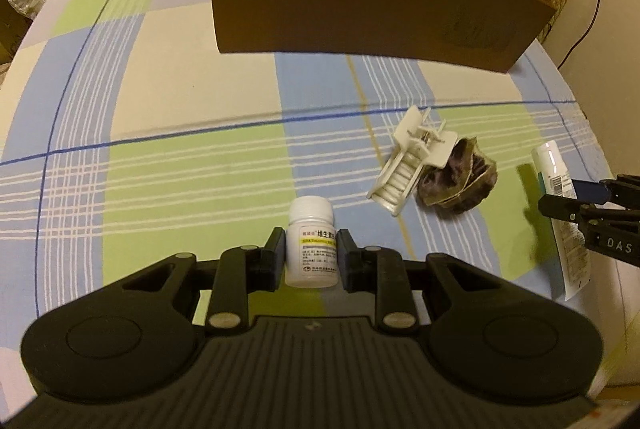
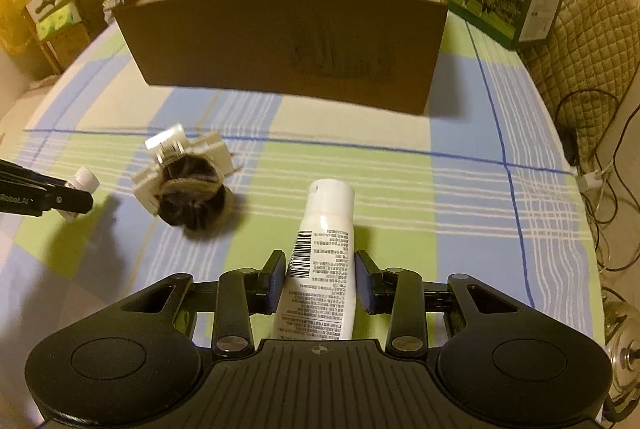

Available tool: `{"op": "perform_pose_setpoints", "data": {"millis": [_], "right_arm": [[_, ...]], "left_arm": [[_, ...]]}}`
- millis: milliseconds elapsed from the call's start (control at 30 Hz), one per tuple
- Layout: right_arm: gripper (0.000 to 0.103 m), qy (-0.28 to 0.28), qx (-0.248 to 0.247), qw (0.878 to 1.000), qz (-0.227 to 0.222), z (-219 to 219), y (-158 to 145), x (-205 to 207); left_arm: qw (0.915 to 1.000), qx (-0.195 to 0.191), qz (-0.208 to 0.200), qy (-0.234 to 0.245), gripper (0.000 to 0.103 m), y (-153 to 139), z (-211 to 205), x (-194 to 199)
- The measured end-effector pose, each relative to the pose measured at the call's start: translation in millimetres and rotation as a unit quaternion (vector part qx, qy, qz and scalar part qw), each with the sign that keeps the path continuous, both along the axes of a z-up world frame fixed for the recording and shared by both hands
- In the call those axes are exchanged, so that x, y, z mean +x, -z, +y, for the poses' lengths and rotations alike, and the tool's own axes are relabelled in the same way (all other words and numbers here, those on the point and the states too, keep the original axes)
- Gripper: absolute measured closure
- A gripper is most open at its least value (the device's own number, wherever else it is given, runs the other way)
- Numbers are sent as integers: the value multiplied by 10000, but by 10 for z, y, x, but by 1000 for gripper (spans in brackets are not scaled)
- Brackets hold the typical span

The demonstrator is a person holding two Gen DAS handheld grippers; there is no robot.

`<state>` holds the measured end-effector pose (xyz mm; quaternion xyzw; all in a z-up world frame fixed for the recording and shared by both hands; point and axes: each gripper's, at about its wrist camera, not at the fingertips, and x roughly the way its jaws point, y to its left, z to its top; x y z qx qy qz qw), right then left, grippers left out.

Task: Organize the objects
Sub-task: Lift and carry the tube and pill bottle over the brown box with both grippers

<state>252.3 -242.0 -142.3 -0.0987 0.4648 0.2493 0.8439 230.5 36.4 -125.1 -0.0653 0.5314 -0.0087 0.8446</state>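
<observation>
Left gripper (image 1: pixel 311 251): matte black plastic body, ribbed centre plate, a round raised disc to either side of the tongs, silver pivot pins on the linkage bars, triangular cut-outs in the outer arms, dark blue pads. Right gripper (image 2: pixel 321 275): same build; white lettering "DAS" on its side, seen from the left wrist.

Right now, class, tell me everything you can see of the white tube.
The tube is white plastic with a wide flip cap at its far end, a barcode and dense small print on its side. It lies lengthwise between the right gripper's blue pads, which press its sides. The cap points toward the brown box. Its shadow on the checked cloth suggests it is lifted. Nothing else touches it.
</observation>
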Motion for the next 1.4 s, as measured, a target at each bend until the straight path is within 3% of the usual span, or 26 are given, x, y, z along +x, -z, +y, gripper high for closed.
{"op": "perform_pose_setpoints", "data": {"millis": [500, 967, 1133, 1400], "right_arm": [[69, -213, 834, 9955, -392, 83, -680, 333], [69, -413, 1051, 9856, -1260, 468, -1325, 1377], [69, -375, 902, 9860, -1350, 588, -1324, 1786], [69, -318, 399, 9915, -1195, 756, -958, 2392]], "left_arm": [[9977, -36, -670, -60, 81, -545, 18, 154], [9872, 321, -1532, 308, 81, -1178, -32, 1115], [9855, 375, -1605, 397, 81, -1248, -50, 1573], [9886, 311, -1390, 480, 81, -1075, -55, 2128]]}}
